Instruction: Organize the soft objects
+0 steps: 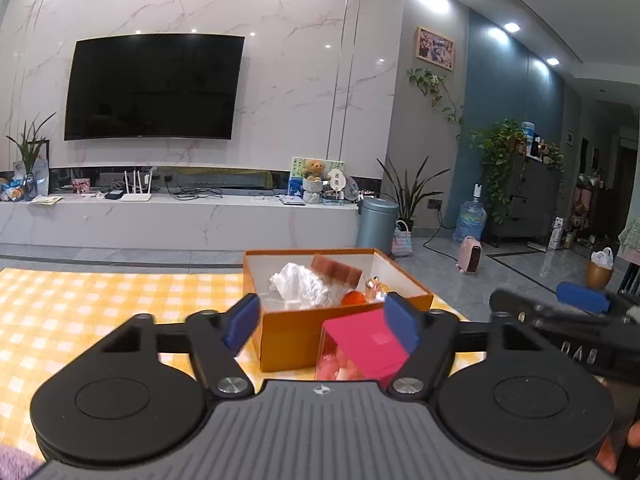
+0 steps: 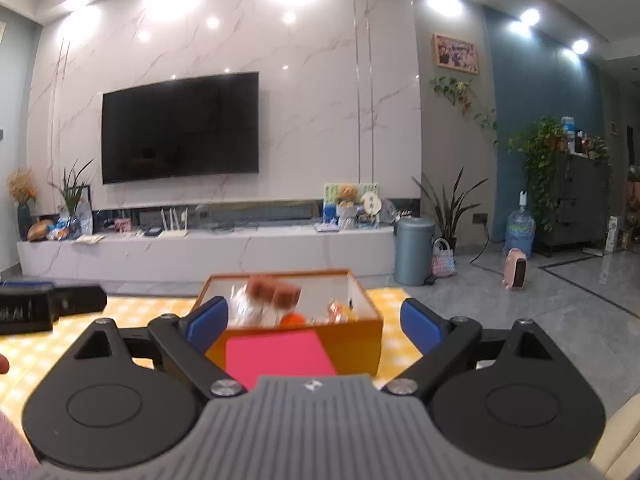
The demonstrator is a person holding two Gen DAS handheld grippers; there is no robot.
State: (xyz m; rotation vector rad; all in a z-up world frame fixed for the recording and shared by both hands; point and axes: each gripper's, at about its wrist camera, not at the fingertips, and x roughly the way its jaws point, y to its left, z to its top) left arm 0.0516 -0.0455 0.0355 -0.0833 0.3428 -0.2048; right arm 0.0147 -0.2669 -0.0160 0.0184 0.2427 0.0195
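orange box (image 1: 288, 336) with white inside, pink lid (image 2: 276, 354), yellow-and-white checked cloth (image 1: 100, 304), blue-padded black tongs (image 1: 320, 322)

The left gripper (image 1: 322, 318) points forward and a little downward. Its two blue pads (image 1: 241, 320) stand well apart, and they press on nothing. The right gripper (image 2: 316, 326) is held in the same way, almost level, with its blue pads (image 2: 208, 322) spread wide. In the left wrist view the right gripper appears at the right edge, just beside the left one. A fingertip (image 1: 634, 434) of the person shows at that edge.
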